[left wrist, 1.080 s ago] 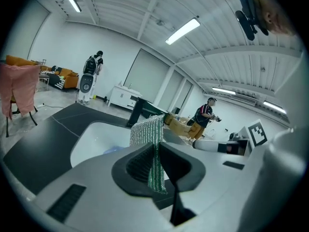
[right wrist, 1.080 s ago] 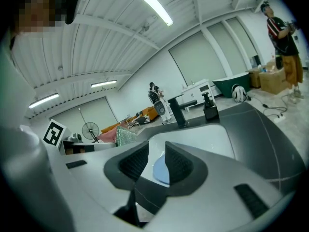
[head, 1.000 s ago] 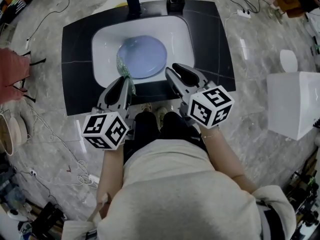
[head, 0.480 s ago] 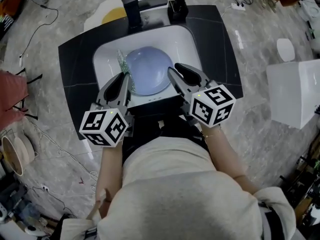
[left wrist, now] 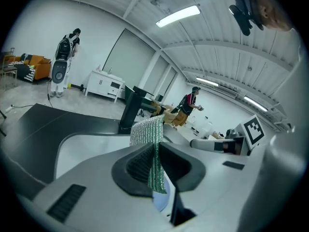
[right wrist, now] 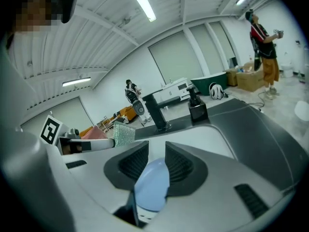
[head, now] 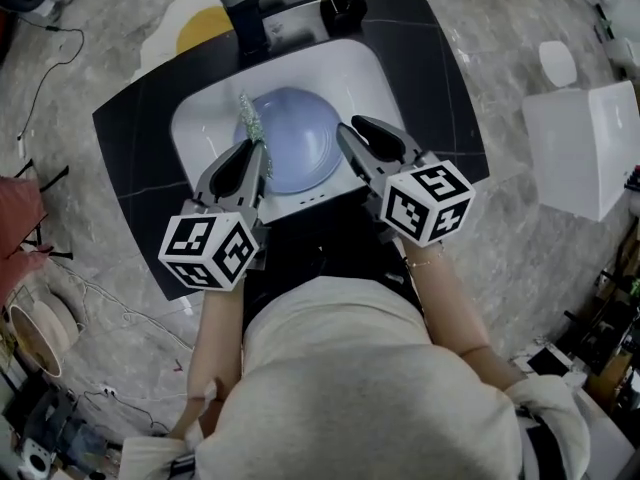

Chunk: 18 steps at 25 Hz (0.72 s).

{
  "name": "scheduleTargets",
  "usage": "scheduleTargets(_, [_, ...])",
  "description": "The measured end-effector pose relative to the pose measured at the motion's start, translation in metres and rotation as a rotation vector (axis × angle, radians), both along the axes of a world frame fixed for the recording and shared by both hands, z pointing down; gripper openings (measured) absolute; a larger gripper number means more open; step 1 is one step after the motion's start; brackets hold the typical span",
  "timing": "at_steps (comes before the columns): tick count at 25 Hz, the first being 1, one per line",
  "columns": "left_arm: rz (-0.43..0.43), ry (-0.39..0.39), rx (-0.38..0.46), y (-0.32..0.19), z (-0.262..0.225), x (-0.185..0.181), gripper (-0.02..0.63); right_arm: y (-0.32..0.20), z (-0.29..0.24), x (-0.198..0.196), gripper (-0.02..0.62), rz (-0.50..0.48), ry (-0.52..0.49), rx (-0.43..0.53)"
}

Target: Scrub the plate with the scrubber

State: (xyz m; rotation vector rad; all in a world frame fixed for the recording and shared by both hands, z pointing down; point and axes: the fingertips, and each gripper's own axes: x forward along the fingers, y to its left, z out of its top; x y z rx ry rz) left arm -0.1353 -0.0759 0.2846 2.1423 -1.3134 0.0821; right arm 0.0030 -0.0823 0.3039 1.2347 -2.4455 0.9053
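Plate held, scrubber at its left rim
In the sink, the right gripper clamps the plate's right rim. The left gripper pinches the scrubber, which stands on edge with its long axis pointing far, toward the tap. Best to lay its flat face on the plate and brace the plate firmly.

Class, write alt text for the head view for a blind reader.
Seen from above, the right gripper grips a pale blue plate in a white sink; the left gripper holds a green scrubber at its left edge.
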Motion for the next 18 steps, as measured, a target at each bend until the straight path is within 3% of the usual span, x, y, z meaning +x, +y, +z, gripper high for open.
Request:
scheduleTargets(8, [0.059, -0.017, -0.033, -0.004, 0.018, 0.007, 0.058, -0.006, 0.008, 0.011, 0.098, 0.058, 0.012, -0.017])
scheduleTargets(18, [0.043, -0.025, -0.076, -0.012, 0.032, 0.013, 0.058, -0.011, 0.033, 0.004, 0.092, -0.036, -0.005, -0.108])
